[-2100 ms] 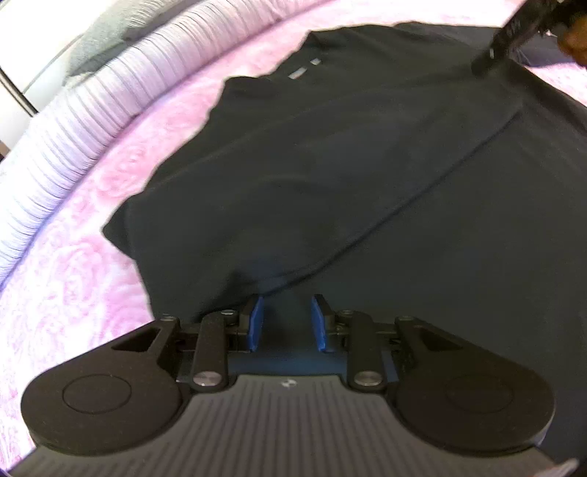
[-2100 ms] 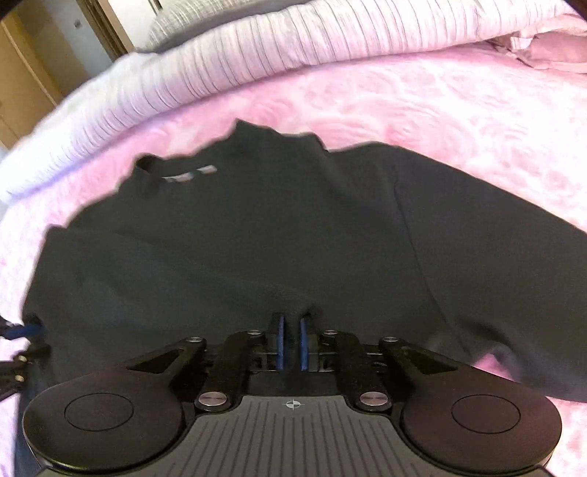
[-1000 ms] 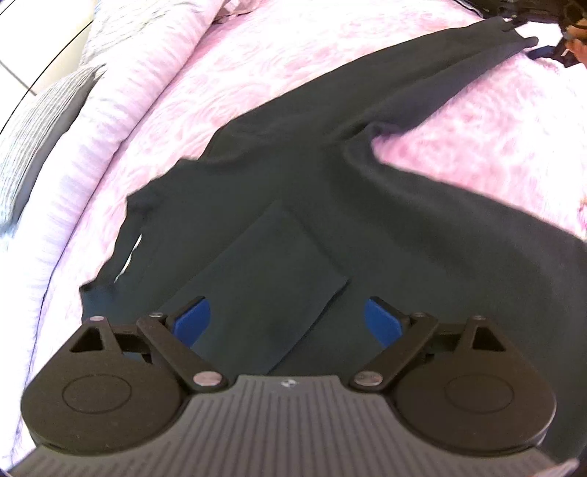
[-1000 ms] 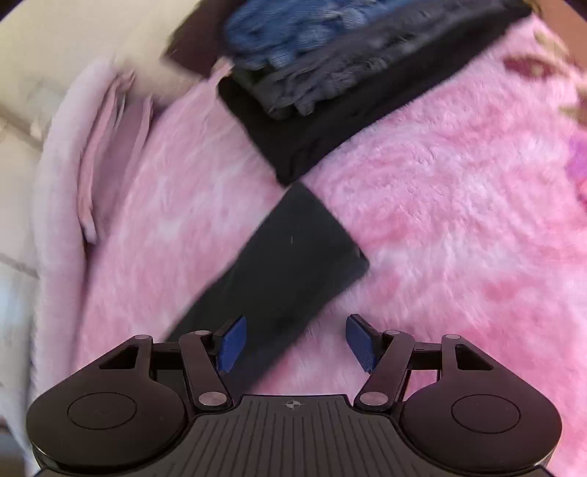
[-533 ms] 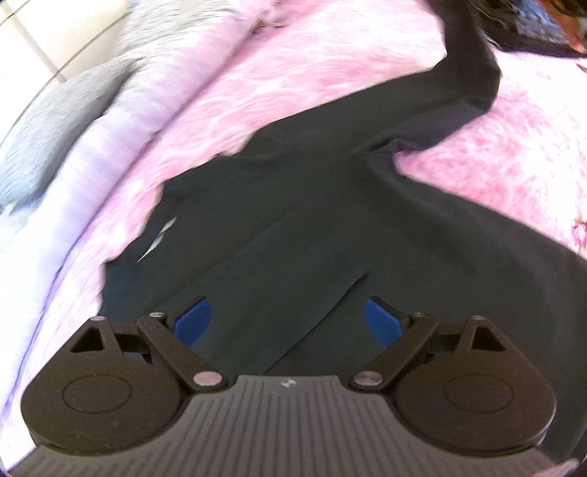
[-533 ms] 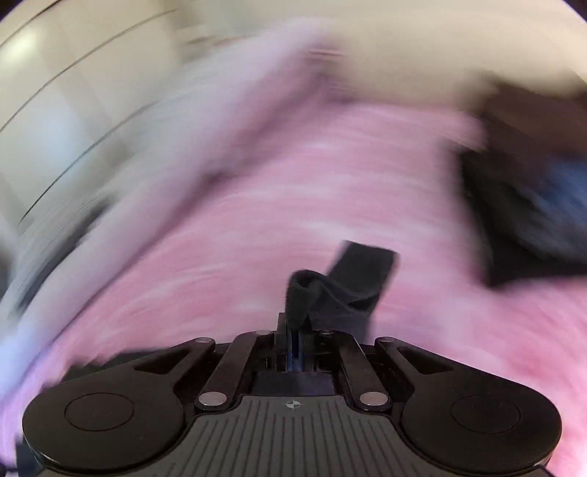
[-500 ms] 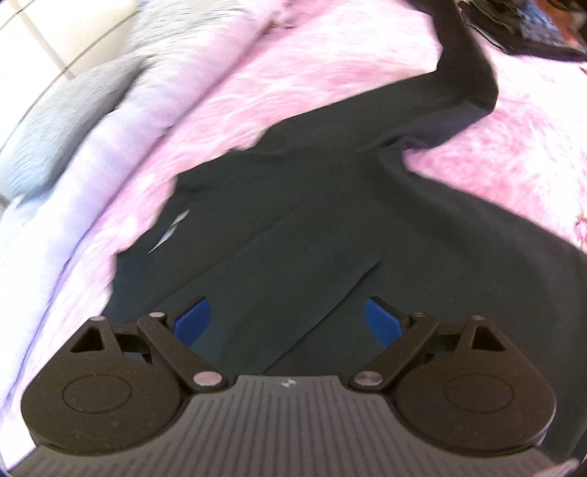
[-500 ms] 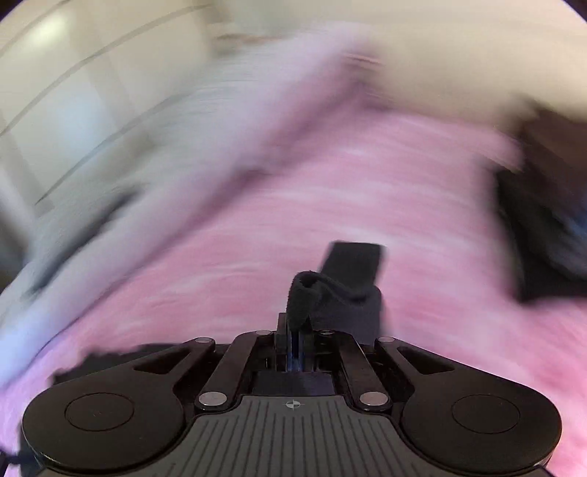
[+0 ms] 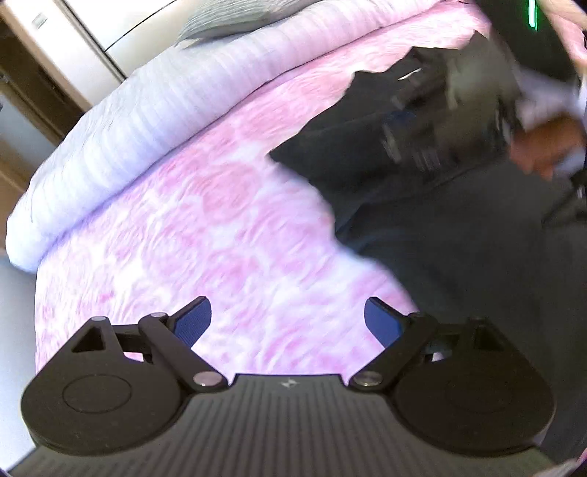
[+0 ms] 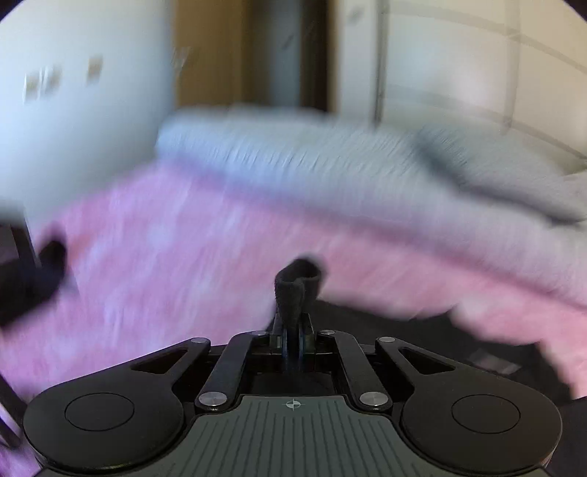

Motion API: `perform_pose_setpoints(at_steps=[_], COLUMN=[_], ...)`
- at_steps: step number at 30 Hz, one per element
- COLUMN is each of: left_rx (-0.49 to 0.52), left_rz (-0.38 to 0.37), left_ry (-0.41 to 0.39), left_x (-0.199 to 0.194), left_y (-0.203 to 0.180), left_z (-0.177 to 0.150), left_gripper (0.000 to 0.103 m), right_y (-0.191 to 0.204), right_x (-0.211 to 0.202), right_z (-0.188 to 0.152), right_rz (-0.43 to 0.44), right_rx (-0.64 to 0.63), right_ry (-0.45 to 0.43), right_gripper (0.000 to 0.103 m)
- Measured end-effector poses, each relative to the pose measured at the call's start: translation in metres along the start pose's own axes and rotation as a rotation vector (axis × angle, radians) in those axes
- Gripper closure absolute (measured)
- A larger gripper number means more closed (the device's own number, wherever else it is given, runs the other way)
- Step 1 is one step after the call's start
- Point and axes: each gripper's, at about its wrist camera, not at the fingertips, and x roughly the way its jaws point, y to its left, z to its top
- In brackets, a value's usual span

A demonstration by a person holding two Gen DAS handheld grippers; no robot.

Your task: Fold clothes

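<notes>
A black long-sleeved shirt (image 9: 458, 249) lies spread on the pink blanket (image 9: 220, 227) and fills the right of the left wrist view. My left gripper (image 9: 288, 319) hangs open over bare blanket, just left of the shirt's edge, with nothing between its blue pads. My right gripper (image 10: 292, 341) has the black sleeve cuff (image 10: 297, 290) pinched between its pads, which stand close together; its jaws are opening. The cuff sticks up in front of it, above the shirt body (image 10: 403, 330). From the left wrist, the right gripper (image 9: 422, 135) is a blur over the shirt, held by a hand (image 9: 543, 150).
A rolled white ribbed duvet (image 9: 165, 95) runs along the far side of the blanket, with a grey pillow (image 9: 234, 18) behind it. Wall, door frame and cupboard fronts (image 10: 458, 66) stand beyond the bed. A dark blurred shape (image 10: 33, 279) sits at the left edge.
The left gripper has swung off the shirt to the pink blanket beside it, still open. The right gripper, shut on the sleeve cuff, has swept across the bed and now faces the duvet and wall.
</notes>
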Motion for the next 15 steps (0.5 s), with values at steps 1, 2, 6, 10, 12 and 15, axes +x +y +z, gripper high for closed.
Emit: perform_pose_setpoints(at_steps=[1, 2, 6, 10, 12, 15], left_rx=[-0.006, -0.005, 0.016, 0.049, 0.046, 0.029], left_rz=[-0.005, -0.018, -0.083, -0.153, -0.181, -0.193], left_ry=[-0.006, -0.016, -0.070, -0.142, -0.166, -0.167], left_x=[0.001, 0.002, 0.014, 0.030, 0.044, 0.069], left_y=[0.006, 0.010, 0.012, -0.004, -0.012, -0.022], left_z=[-0.005, -0.008, -0.005, 0.023, 0.040, 0.062], left_gripper=[0.015, 0.015, 0.015, 0.015, 0.015, 0.015], right_y=[0.014, 0.023, 0.036, 0.023, -0.012, -0.078], right_x=[0.013, 0.020, 0.005, -0.031, -0.046, -0.071], right_z=[-0.006, -0.012, -0.026, -0.042, -0.047, -0.059], right_rz=[-0.002, -0.001, -0.014, -0.141, -0.243, -0.388], right_rx=[-0.009, -0.015, -0.023, 0.050, 0.110, 0.226], right_ry=[0.055, 0.095, 0.169, 0.212, 0.231, 0.260], right_gripper=[0.070, 0.056, 0.053, 0.053, 0.053, 0.053])
